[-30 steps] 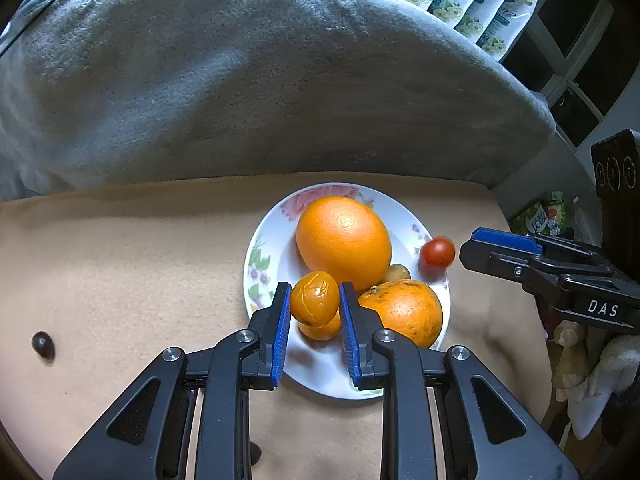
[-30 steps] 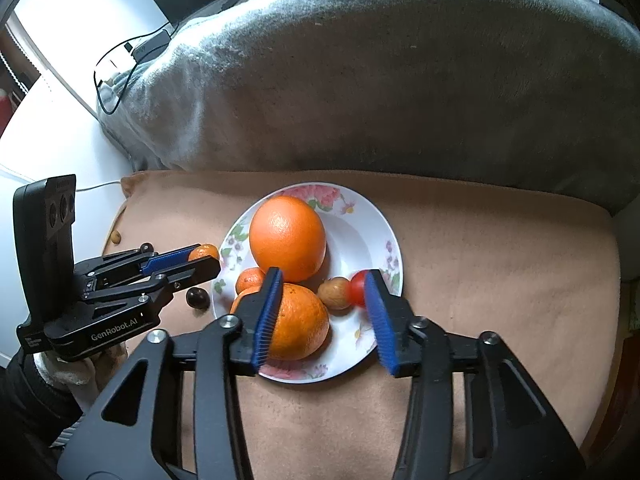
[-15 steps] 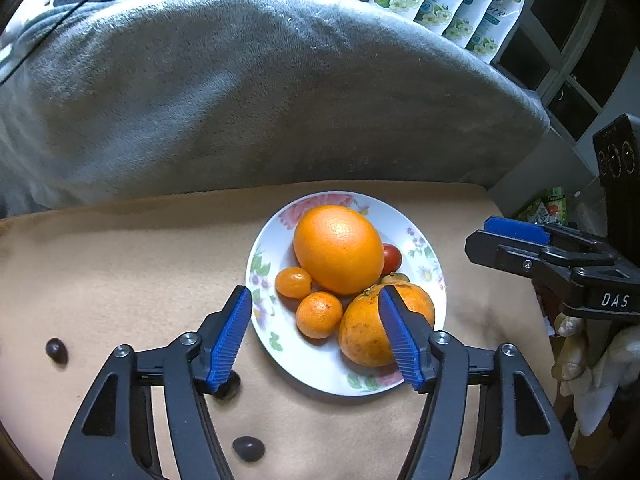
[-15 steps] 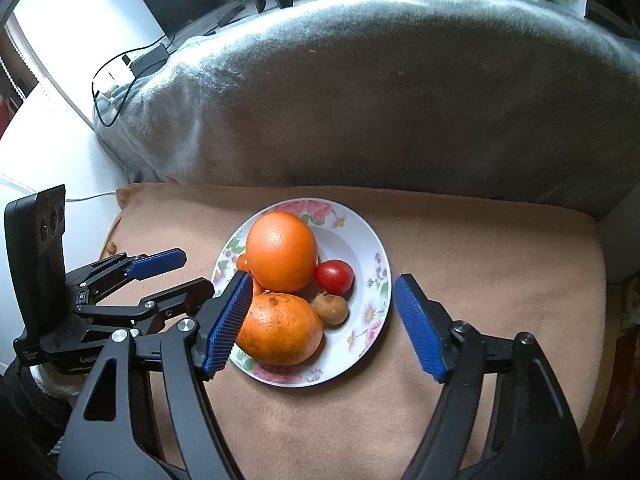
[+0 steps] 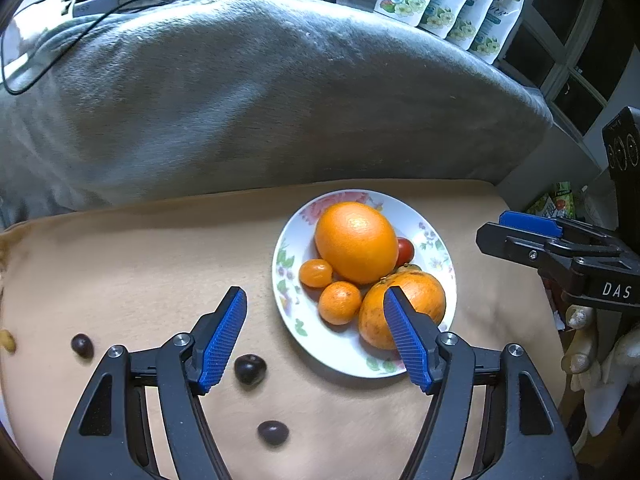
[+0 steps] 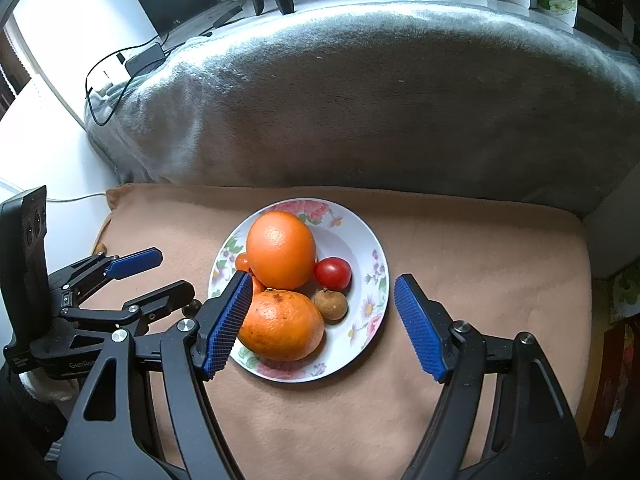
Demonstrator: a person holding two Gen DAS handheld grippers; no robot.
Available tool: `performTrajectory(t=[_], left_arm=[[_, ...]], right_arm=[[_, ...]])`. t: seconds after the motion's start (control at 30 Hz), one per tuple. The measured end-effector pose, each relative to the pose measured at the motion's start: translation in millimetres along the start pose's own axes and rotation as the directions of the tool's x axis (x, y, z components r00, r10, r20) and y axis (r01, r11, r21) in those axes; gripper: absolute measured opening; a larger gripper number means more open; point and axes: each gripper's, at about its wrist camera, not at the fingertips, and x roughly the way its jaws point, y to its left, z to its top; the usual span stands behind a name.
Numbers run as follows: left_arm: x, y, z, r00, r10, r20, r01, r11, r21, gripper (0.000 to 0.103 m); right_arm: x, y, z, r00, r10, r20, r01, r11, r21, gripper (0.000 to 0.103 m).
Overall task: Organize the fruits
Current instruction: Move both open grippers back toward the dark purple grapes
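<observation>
On the flowered plate [image 5: 434, 240], which sits on a tan blanket [image 5: 140, 264], lie the gathered fruits: a large smooth orange [image 5: 355, 242] at the far side, a rougher orange [image 5: 416, 300] at the near edge and touching it, two small orange citrus fruits [image 5: 339, 302] on the left, a cherry tomato [image 6: 333, 273] tucked against the large orange, and a small brown fruit [image 6: 330, 304] just beside the tomato. Off the plate, three dark round fruits [image 5: 249, 368] rest on the blanket to its left and near side.

The left gripper [image 5: 316, 336] hangs over the plate's near left edge; its jaws have just been opening and now stand wide, with nothing pressed between the blue pads [image 5: 220, 340]. The right gripper [image 6: 322, 326] hovers over the plate's near side, its jaws also spread wide and gripping nothing, having just been opening too. A grey blanket [image 6: 380, 112] is heaped behind the tan one.
</observation>
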Motion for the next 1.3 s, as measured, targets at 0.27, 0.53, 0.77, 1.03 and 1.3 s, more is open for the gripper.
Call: performTrajectory(t=[0.27, 0.53, 0.77, 1.03, 1.3], left_arm=[[-12.4, 21.1, -9.5, 1.0, 0.018, 0.005, -0.018, 0.999, -0.041, 0.071], [-29.4, 52.4, -24.0, 0.998, 0.061, 0.015, -0.059, 0.995, -0.081, 0.071], [-36.3, 87.6, -35.4, 0.994, 0.113, -0.007, -0.113, 0.986, -0.124, 0.071], [-43.2, 120.9, -45.9, 0.987, 0.16, -0.024, -0.162, 0.972, -0.171, 0.071], [-43.3, 148.3, -55.4, 0.983, 0.18, -0.035, -0.183, 0.961, -0.206, 0.071]], right_arm=[[-4.4, 18.8, 1.0, 0.999, -0.01, 0.046, 0.011, 1.0, -0.024, 0.076], [-3.1, 49.9, -1.3, 0.997, 0.016, 0.069, -0.011, 0.998, -0.066, 0.076], [-0.4, 75.8, -8.9, 0.997, 0.031, 0.067, -0.023, 0.993, -0.115, 0.076], [10.9, 101.2, -25.0, 0.998, 0.059, -0.003, -0.059, 0.988, -0.143, 0.076], [26.0, 123.0, -43.8, 0.993, 0.096, -0.068, -0.106, 0.982, -0.155, 0.076]])
